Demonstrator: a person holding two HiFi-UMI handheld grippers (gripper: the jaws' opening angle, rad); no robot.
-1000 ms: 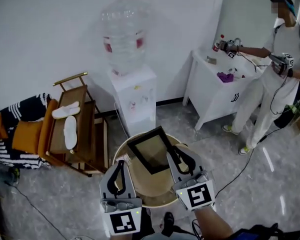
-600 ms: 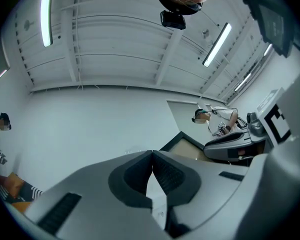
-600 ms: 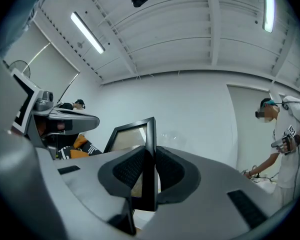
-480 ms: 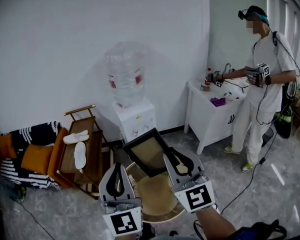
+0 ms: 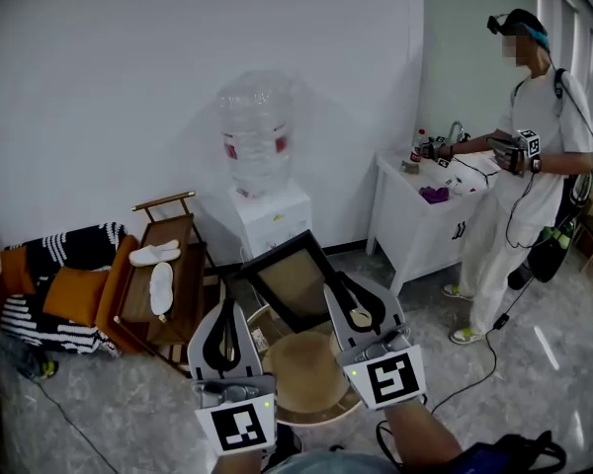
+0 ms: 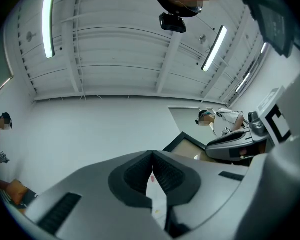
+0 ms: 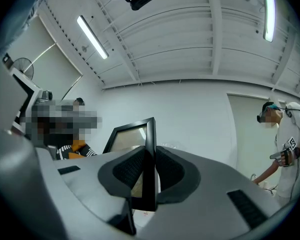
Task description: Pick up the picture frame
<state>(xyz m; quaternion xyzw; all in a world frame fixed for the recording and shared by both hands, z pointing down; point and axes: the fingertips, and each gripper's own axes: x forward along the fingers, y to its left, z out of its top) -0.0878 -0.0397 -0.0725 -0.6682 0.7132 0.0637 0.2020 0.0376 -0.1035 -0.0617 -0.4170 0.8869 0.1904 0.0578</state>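
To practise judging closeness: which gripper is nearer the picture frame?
Right. The right gripper is clamped on the picture frame's edge; the left gripper, shut and empty, sits to the frame's left, apart from it.

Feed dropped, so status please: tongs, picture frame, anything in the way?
Right tongs shut on picture frame edge. Left tongs shut, empty. Frame up over round table. Path looks clear.

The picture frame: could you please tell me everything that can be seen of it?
The picture frame is rectangular, with a slim black border, seemingly wood or plastic, around a tan panel. It is held in the air, tilted with one corner up, above the round table. The right gripper is shut on one edge of its border; nothing else touches it.
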